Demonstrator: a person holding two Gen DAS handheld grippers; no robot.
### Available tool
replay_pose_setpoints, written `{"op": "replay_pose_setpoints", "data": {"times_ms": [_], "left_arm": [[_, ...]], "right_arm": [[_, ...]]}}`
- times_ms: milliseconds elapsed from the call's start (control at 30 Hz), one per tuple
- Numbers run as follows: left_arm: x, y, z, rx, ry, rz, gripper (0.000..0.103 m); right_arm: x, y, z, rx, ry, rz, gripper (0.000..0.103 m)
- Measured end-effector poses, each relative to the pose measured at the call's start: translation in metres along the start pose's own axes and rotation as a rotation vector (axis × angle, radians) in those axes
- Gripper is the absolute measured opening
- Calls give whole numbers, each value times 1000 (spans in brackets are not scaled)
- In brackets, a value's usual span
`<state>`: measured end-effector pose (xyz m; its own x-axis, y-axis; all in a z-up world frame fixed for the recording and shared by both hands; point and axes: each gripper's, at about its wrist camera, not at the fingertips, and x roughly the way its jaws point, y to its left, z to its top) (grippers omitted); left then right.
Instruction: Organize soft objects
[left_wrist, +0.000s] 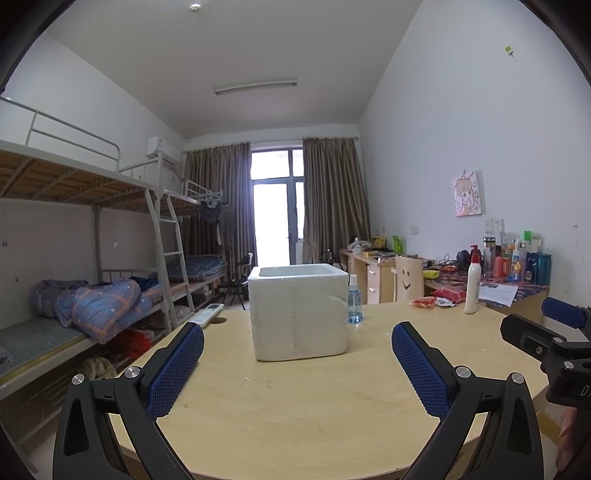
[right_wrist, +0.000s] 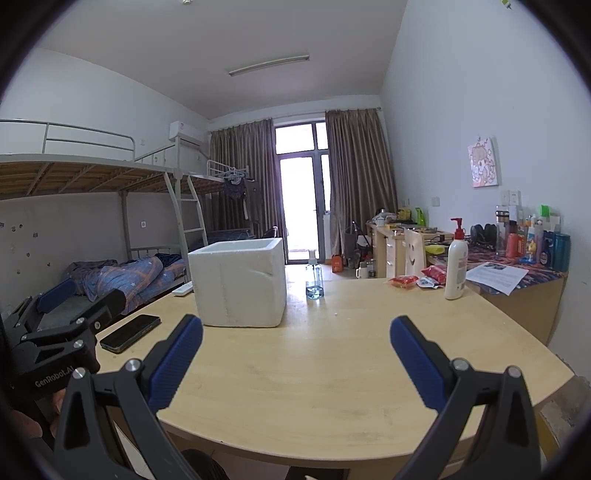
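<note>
You face a light wood table (left_wrist: 295, 406) in a dorm room: bunk beds (left_wrist: 92, 221) at 9 o'clock, curtained glass door (left_wrist: 277, 206) at 12, a cluttered desk (right_wrist: 517, 269) along the wall at 2 to 3 o'clock.

Your left gripper (left_wrist: 297, 369) hangs above the near table edge, jaws wide apart, nothing between them. Your right gripper (right_wrist: 295, 363) is the same: jaws apart, empty, above the near edge. In the left view the right gripper shows at 3 o'clock; in the right view the left one shows at 9.

A white foam box (left_wrist: 298, 312) stands upright mid-table at 12 o'clock, open top; you can't see inside it from either view. Just beside its right side stands a small clear spray bottle (left_wrist: 354, 299) with blue liquid. A white remote (left_wrist: 207, 314) lies at 10 o'clock by the table's far left edge. A black phone (right_wrist: 130, 333) lies flat at 9 o'clock, left of the box, apart from it.

At 2 o'clock, on the far right of the table, lie the soft red snack packs (right_wrist: 417, 278), with a white pump bottle (right_wrist: 456, 264) upright just right of them. The packs are well apart from the box and from both grippers.
</note>
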<state>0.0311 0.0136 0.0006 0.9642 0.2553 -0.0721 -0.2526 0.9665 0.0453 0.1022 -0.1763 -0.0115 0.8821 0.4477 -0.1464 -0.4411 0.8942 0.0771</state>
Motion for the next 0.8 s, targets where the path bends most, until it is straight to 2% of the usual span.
{"op": "replay_pose_setpoints", "data": {"times_ms": [800], "left_arm": [[2, -4, -1, 13, 5, 6, 102]], "right_arm": [[-2, 6, 0, -2, -7, 43, 103]]}}
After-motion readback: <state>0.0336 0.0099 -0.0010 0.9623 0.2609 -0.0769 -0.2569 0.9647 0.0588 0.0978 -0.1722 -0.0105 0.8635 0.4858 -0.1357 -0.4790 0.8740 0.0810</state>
